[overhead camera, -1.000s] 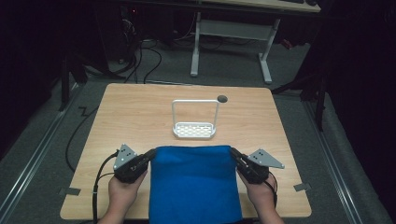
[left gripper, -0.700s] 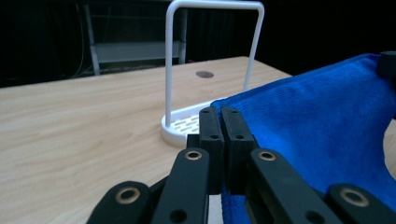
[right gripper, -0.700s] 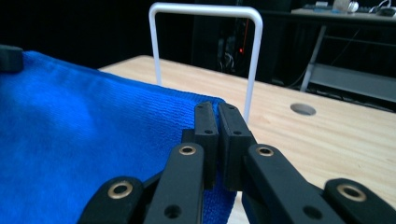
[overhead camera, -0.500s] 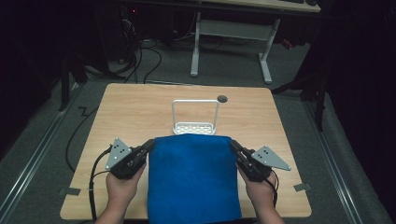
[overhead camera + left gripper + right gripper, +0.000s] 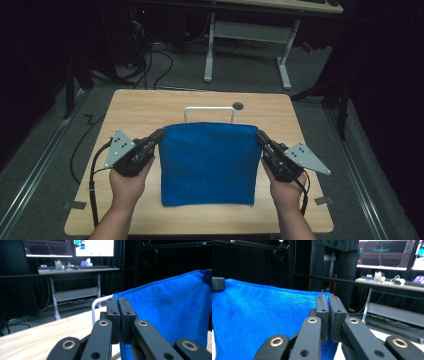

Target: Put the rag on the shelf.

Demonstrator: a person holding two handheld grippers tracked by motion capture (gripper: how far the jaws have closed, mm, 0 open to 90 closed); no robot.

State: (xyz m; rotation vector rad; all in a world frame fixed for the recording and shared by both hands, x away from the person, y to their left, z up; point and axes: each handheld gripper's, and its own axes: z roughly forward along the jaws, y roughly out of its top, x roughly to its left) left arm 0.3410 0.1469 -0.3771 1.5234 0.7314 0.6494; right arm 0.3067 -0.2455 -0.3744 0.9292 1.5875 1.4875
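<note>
the left tongs (image 5: 159,136) are clamped on the upper left corner of a blue cloth (image 5: 207,162); in the left gripper view the two black jaws stand pressed together with the cloth's edge pinched between them (image 5: 118,315). the right tongs (image 5: 260,136) grip the upper right corner the same way, and in the right gripper view the jaws meet on the fabric's corner (image 5: 328,315). a grey three-cornered plate sits on top of each gripper, and a black cable trails from each toward the near edge of the bench.

the person's left hand (image 5: 127,182) and right hand (image 5: 286,187) hold the gripper bodies from below, forearms coming in from the bottom of the high view.

the cloth hangs between the two tongs as a flat, nearly square sheet, its top edge stretched taut from one corner to the other and raised off the bench (image 5: 150,107). its lower edge lies near the front of the bench; whether it touches the wood cannot be told. the weave shows as a fine ribbed towelling in both gripper views.

just behind the cloth's top edge a white wire rack (image 5: 209,111) stands on the bench, with its upper frame showing above the fabric. a small dark round hole (image 5: 238,106) sits in the bench top just beside the rack, on the far side.

beyond the bench stands a white-legged desk (image 5: 250,30) on the grey floor, with cables lying under it. monitors (image 5: 93,247) glow on that desk in the gripper views.
</note>
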